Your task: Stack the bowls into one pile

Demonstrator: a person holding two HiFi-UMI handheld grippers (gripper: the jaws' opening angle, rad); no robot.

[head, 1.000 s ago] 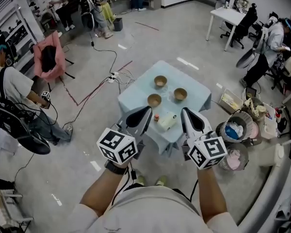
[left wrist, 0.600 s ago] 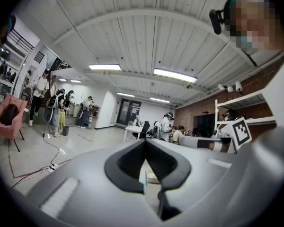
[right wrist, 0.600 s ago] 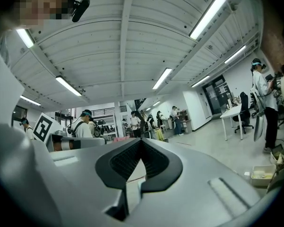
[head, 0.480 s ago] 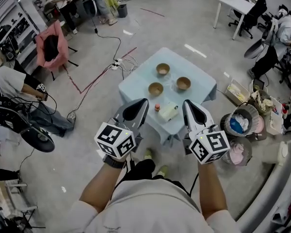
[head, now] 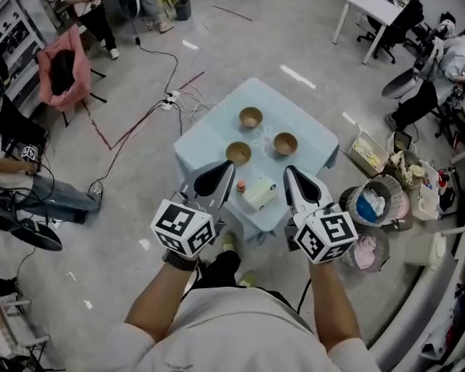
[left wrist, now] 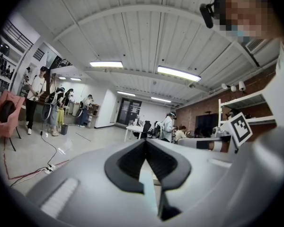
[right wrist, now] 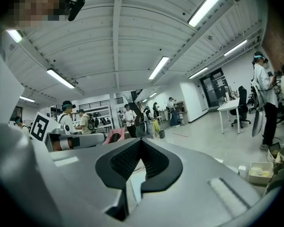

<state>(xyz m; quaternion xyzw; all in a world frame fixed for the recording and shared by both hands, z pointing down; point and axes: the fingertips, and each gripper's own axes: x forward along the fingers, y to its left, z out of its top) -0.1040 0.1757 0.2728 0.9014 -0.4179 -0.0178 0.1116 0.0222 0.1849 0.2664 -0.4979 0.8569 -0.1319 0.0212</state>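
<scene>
Three brown bowls stand apart on a small light-blue table [head: 209, 134]: one at the back [head: 250, 117], one to the right [head: 285, 142], one nearer me [head: 238, 153]. In the head view both grippers hang in the air on my side of the table, short of the bowls. The jaws of the left gripper [head: 229, 166] meet at the tips with nothing between them. The right gripper [head: 289, 170] is shut and empty too. The left gripper view shows closed jaws [left wrist: 144, 141] aimed across the room; the right gripper view shows the same [right wrist: 141, 140].
A pale box-like object [head: 260, 194] and a small red-topped thing [head: 241, 186] lie at the table's near edge. Bins [head: 376, 202] stand right of the table. Cables [head: 170, 103] run over the floor on the left, near a pink chair [head: 62, 67]. People stand around the room.
The head view has shifted, so the table sits slightly higher and further left in the picture. Both grippers stay shut, side by side, in front of me.
</scene>
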